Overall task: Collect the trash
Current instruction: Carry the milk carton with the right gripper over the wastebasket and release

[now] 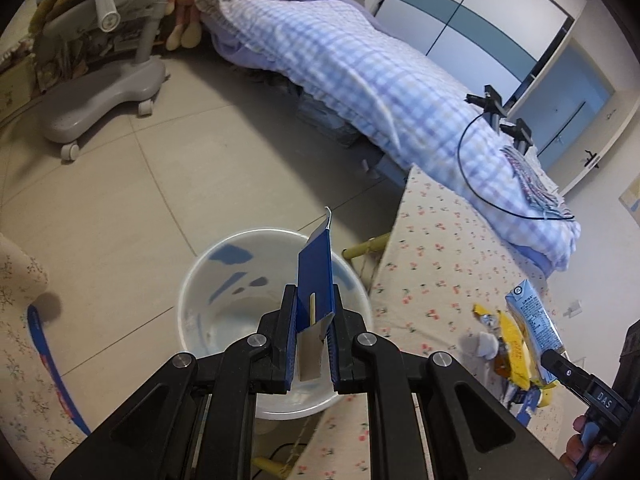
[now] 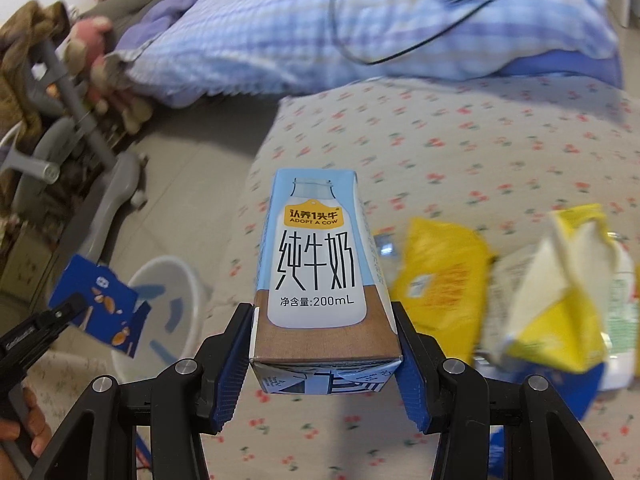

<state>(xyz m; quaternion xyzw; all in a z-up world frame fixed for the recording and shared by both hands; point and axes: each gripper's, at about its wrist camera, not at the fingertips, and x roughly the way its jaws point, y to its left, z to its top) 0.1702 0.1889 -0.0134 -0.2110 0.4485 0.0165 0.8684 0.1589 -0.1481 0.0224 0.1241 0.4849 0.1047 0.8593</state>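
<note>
Bedroom floor tiles surround a white bin. Left gripper pinches a flattened blue carton above it; right gripper clamps a milk carton.

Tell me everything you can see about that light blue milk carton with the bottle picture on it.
The light blue cardboard milk carton is a small rectangular box printed with a white bottle, a yellow "ADOPT A COW" label, large black Chinese characters and a brown band near its base. It looks intact and uncrushed. The right claw clamps its lower end between two blue pads, which press on its two sides. It is held in the air, top pointing away, above the cherry-print cloth, touching nothing else.
</note>
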